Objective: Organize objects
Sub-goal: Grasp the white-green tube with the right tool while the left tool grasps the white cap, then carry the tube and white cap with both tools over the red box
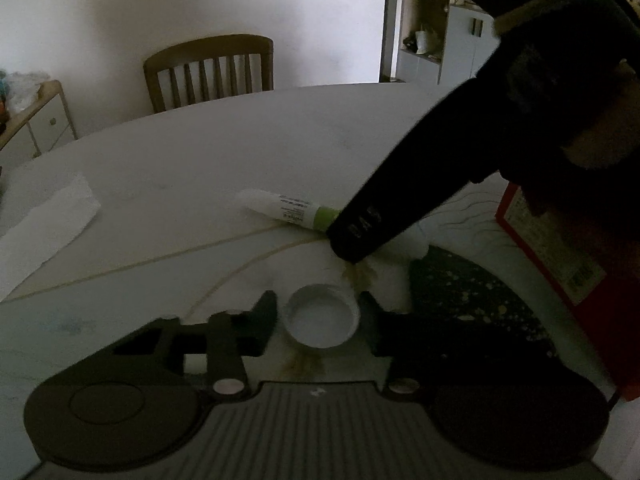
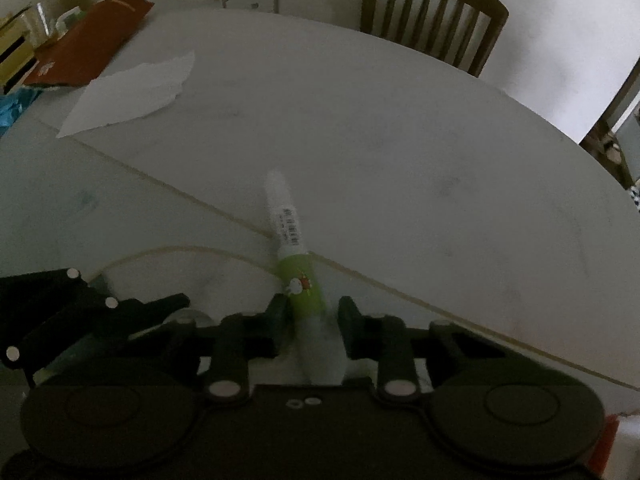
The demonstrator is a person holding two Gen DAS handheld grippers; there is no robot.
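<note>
Both fingers (image 2: pixel 280 320) flanking tube (image 2: pixel 304 280) — apart.

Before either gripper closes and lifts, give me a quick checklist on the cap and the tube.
1. White cap sits between the left gripper fingers: ok.
2. Left fingers touching the cap: not ok, gaps on both sides.
3. Green-and-white tube lies between the right gripper fingers: ok.
4. Right fingers clamped on the tube: cannot tell; a gap shows on one side.
5. Tube flat on the table: ok.
6. Cap opening faces up: ok.
</note>
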